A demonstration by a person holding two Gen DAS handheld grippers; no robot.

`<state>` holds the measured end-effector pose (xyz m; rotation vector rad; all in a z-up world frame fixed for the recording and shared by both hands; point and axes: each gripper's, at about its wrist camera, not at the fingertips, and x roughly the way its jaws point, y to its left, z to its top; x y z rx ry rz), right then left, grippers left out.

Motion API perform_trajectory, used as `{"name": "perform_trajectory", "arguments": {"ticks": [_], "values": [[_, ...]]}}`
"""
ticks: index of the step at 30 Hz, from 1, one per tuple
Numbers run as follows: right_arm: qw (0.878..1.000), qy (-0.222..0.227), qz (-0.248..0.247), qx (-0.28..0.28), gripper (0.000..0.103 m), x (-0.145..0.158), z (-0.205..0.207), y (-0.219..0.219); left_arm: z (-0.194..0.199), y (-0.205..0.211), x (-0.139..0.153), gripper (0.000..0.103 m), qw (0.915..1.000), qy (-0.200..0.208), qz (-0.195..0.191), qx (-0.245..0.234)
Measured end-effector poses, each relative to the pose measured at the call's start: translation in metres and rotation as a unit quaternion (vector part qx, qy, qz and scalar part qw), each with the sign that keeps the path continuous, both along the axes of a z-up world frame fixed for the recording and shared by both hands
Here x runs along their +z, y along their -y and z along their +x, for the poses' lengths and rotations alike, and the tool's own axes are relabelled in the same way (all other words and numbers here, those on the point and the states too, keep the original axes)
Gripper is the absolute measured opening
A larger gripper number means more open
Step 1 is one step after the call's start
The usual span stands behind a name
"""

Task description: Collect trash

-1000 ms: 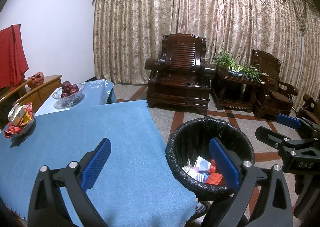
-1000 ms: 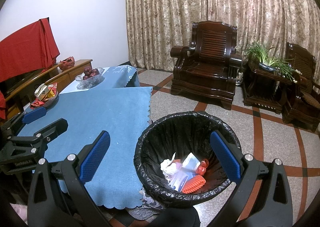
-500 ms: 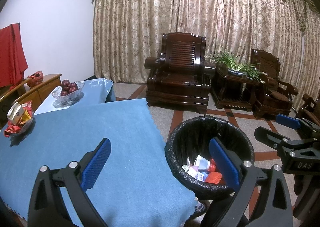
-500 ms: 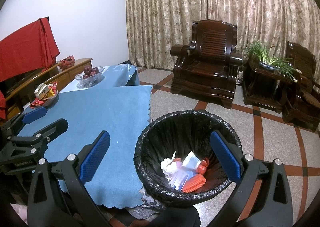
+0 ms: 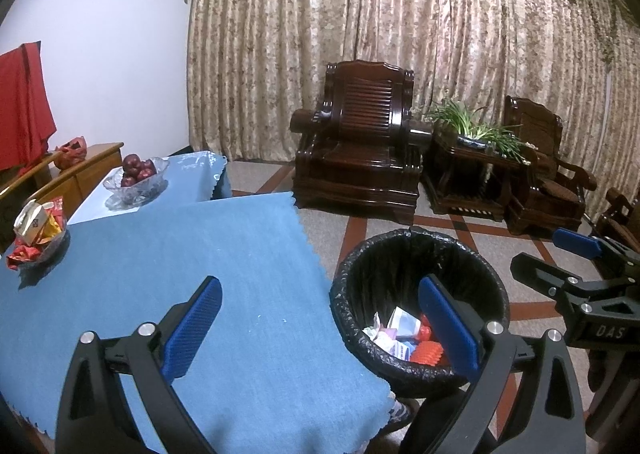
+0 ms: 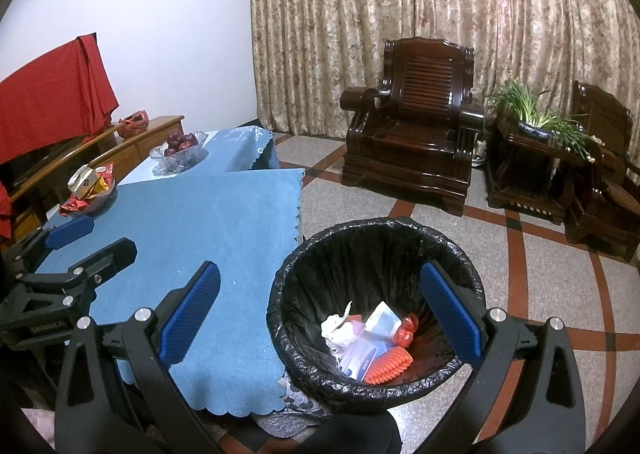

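Blue-clothed table (image 5: pixel 160 254) holds two bowls; one bin (image 6: pixel 376 246), two empty grippers.

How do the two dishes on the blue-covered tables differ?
The clear glass bowl holds dark red fruit and stands on the farther, paler-clothed table; the darker snack dish holds red and gold packets, heaped and spilling over its rim, and sits on the nearer blue tablecloth. Both stand on the tables' left side.

A black-lined trash bin (image 6: pixel 376 306) is stood on the floor beside the blue-clothed table; crumpled paper, packets and red wrappers (image 6: pixel 370 342) are heaped inside
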<state>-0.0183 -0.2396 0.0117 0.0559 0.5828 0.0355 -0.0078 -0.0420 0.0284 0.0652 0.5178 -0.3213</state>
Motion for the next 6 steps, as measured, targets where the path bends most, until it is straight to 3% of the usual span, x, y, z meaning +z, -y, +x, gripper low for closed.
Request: {"name": "perform_trajectory", "arguments": {"ticks": [6], "values": [[1.0, 0.0, 0.0, 0.001, 0.098, -0.002, 0.0007, 0.0009, 0.001, 0.0016, -0.0004, 0.097, 1.0, -0.002, 0.001, 0.0]]}}
